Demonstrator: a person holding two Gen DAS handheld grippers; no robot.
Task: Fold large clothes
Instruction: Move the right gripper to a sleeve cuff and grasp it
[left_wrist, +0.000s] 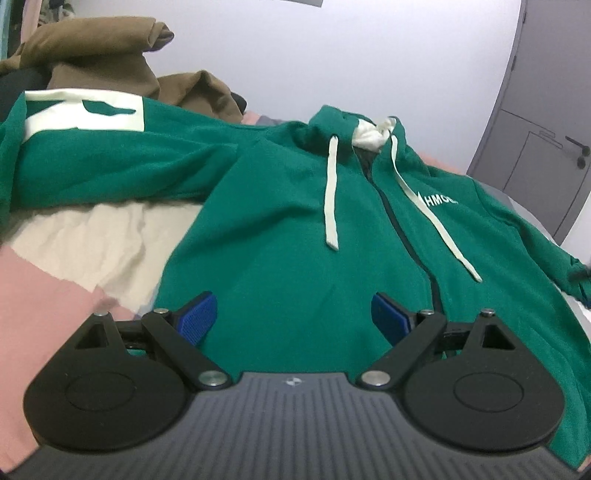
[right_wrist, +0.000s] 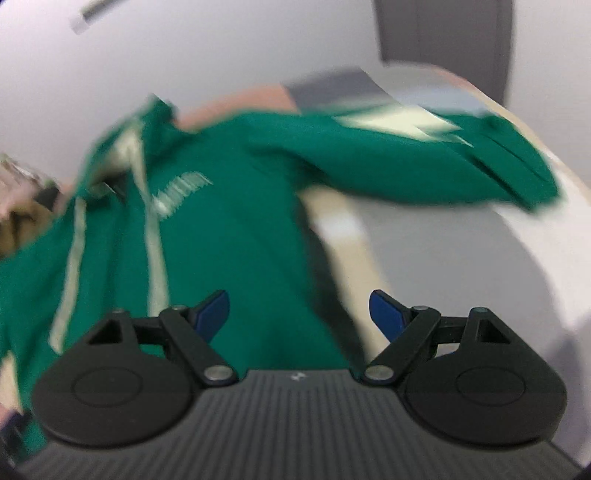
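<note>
A green zip hoodie (left_wrist: 303, 229) with cream drawstrings lies face up on the bed, hood toward the wall. Its sleeve with a big cream letter patch (left_wrist: 85, 114) stretches out to the left. My left gripper (left_wrist: 293, 314) hangs open over the lower front of the hoodie, nothing between its blue pads. In the blurred right wrist view the same hoodie (right_wrist: 236, 229) fills the left and middle, its other sleeve (right_wrist: 424, 162) spread out to the right. My right gripper (right_wrist: 299, 314) stands open above the hoodie's lower right side, holding nothing.
A heap of brown clothes (left_wrist: 110, 62) lies at the back left against the white wall. The bed cover (left_wrist: 92, 236) shows cream and pink patches left of the hoodie. A grey door (left_wrist: 546, 155) stands at the right.
</note>
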